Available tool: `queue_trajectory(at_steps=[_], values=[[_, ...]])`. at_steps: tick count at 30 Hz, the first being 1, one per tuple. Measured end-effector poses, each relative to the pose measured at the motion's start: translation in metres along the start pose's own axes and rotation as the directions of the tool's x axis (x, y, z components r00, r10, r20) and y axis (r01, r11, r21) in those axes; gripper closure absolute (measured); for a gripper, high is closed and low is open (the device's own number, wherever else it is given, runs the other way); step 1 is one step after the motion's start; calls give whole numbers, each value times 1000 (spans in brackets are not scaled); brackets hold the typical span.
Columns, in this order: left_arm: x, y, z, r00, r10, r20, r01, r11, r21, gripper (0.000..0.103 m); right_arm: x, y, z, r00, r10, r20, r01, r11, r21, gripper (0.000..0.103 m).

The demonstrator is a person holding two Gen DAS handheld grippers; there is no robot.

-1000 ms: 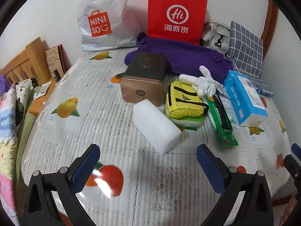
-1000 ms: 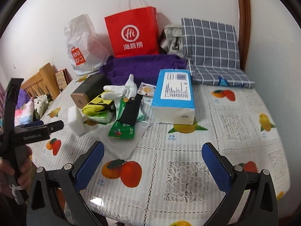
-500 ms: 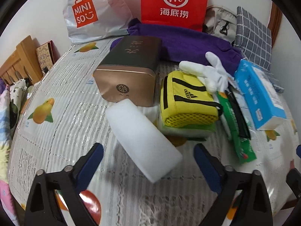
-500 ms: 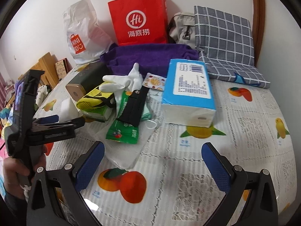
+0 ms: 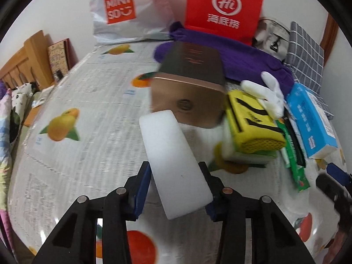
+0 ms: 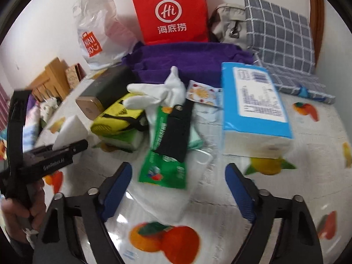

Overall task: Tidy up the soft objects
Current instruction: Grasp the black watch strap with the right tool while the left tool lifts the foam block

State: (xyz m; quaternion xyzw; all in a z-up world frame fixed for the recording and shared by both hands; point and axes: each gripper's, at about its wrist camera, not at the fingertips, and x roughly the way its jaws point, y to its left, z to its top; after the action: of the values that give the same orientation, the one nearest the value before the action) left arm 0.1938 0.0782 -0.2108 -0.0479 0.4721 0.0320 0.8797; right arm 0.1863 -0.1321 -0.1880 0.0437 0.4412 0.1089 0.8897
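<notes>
A second ago the left gripper (image 5: 176,181) hung wide apart above the bed (image 5: 92,101); its jaws have just been closing and now clamp the near end of the white foam block (image 5: 170,154), which lies on the fruit-print cover in front of the bronze box (image 5: 193,96). The right gripper (image 6: 178,189) has come nearer the green packet (image 6: 164,165); its jaws have just been narrowing yet stand apart, grasping nothing, the packet beyond their tips.
</notes>
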Motion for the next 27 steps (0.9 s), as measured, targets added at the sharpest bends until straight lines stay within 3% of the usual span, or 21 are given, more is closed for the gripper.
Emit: queue_trajectory(at_steps=[4,6,8,14,17,19,20,21,27], values=[[0,16,0,1000,-5,-8,4,1000,-31,62,9,-3,7,1000,-6,8,6,999,41,43],[2,21,0,1000,-17,-11,16,999,-41,62,16,-4,11,1000,-6,5,6,999,54,64],[3,22,-1,1000,-24,-14,24,999,-42,62,21,-4,15,1000,-13,5,13,999,53,71],[4,23,-1,999,-46,-16,45,998,-35,62,39,-3,21,998,-53,-31,54,998,42,71],[4,23,-2,998,-52,-16,52,998,-38,62,47,-4,21,999,-35,-38,37,998,45,71],[4,23,-2,998,-54,-19,53,998,-37,62,48,-4,21,999,-32,-33,33,999,41,76],[5,23,-2,998,-59,-24,58,998,-38,62,47,-5,22,999,-22,-33,23,999,38,88],[5,24,-3,997,-66,-28,64,997,-41,62,46,-5,22,999,-17,-35,19,999,37,92],[-2,25,-6,997,-65,-30,63,997,-49,62,26,-15,23,1000,-14,-20,15,998,58,99]])
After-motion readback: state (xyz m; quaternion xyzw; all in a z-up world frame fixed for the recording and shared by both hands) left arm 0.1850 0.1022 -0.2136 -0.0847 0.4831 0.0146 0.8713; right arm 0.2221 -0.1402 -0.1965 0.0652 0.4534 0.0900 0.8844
